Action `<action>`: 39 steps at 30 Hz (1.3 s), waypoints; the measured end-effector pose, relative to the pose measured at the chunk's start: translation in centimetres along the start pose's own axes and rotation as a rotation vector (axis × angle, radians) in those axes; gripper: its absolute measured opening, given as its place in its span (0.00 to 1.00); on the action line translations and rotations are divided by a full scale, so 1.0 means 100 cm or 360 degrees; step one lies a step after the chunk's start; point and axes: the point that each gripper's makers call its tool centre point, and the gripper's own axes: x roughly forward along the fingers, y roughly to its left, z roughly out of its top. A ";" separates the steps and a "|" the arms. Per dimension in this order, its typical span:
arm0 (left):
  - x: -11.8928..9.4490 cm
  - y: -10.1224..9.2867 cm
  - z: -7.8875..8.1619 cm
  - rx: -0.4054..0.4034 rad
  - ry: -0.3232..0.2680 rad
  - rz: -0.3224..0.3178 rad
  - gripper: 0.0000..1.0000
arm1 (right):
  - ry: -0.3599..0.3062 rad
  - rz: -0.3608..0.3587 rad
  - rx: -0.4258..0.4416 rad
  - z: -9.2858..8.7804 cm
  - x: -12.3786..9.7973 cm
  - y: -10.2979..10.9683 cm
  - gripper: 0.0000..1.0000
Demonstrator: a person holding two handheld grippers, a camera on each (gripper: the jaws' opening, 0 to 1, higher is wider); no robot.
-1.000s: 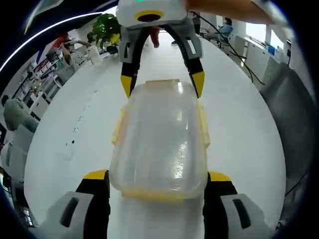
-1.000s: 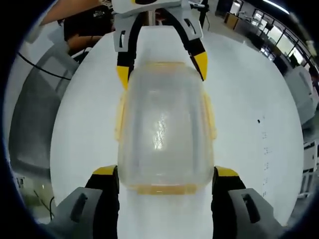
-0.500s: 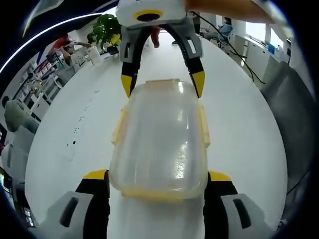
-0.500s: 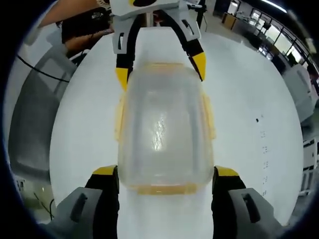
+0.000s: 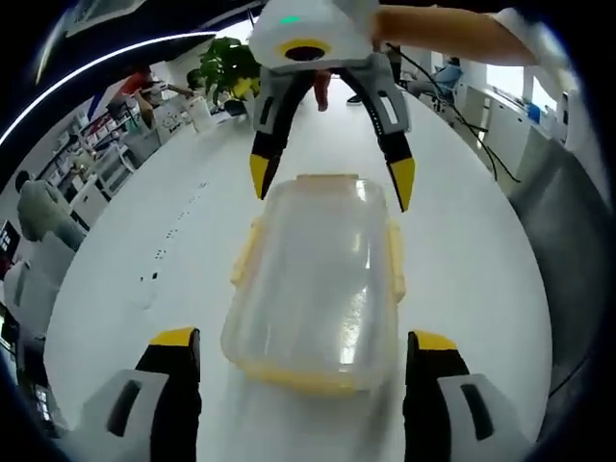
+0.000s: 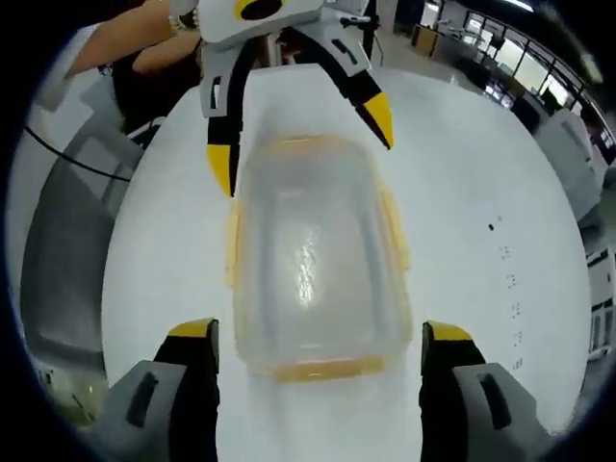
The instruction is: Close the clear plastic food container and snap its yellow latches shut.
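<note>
Container [image 5: 322, 274] sits lid-on on the white table [image 5: 472, 250], long axis running straight btwn our two facing grippers, left gripper [image 5: 303, 354] and right gripper [image 6: 313, 345] both open w/ jaws straddling opposite short ends, equally near.

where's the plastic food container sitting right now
The container lies on the white table, between the open left gripper at one short end and the open right gripper at the opposite end.

white round table [image 5: 481, 260], potted green plant [image 5: 223, 67] at its far edge, grey chair [image 6: 58, 241] beside it
</note>
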 end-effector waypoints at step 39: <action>-0.135 -0.057 0.008 -0.0548 -0.0718 0.0684 0.94 | -0.0802 -0.0588 0.0433 0.023 -0.094 0.060 0.90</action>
